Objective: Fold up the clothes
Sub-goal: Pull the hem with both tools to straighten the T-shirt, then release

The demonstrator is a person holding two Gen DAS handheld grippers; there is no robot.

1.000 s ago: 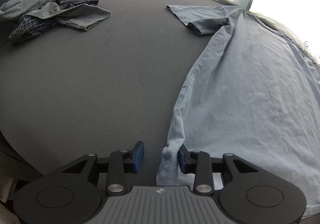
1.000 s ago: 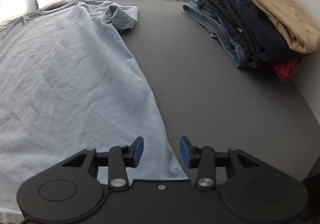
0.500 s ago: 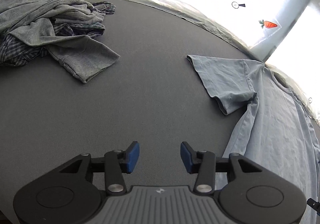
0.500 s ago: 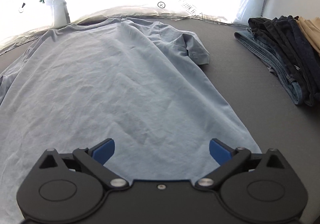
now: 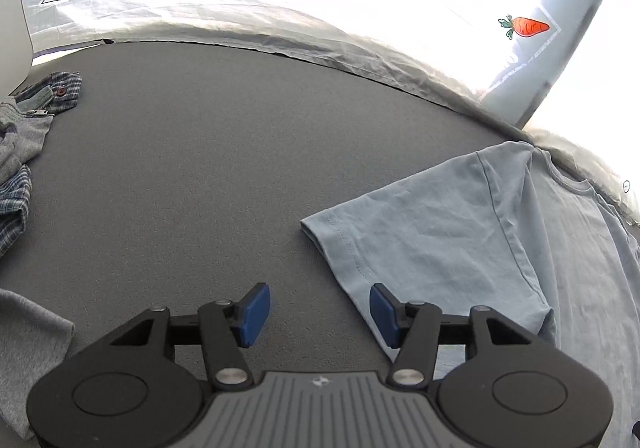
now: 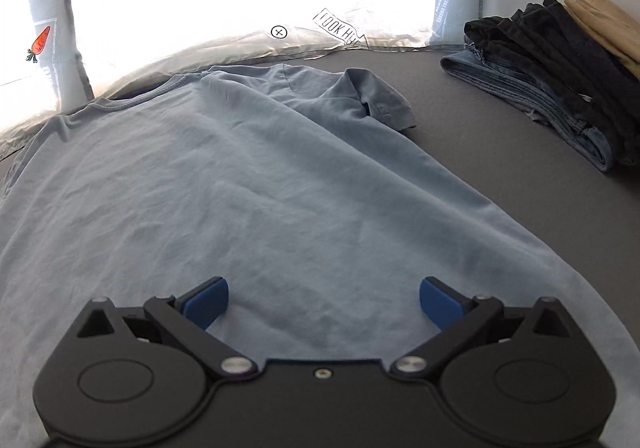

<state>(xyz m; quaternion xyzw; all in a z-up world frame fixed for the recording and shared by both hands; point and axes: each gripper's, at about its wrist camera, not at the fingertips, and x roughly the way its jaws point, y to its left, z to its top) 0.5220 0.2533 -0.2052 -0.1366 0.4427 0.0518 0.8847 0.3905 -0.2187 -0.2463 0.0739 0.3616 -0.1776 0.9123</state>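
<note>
The soft, limp light-blue T-shirt (image 6: pixel 280 184) should fold from its sleeve hem (image 5: pixel 340 248), at one o'clock of the opening, empty left tool (image 5: pixel 320 314), right tool (image 6: pixel 324 302) spread wide, empty

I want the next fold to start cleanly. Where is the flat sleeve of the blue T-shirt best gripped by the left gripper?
Probably at the sleeve hem, from the bare mat side: that edge lies flat and free just ahead of the left gripper, whose jaws are opening with nothing between them.
</note>
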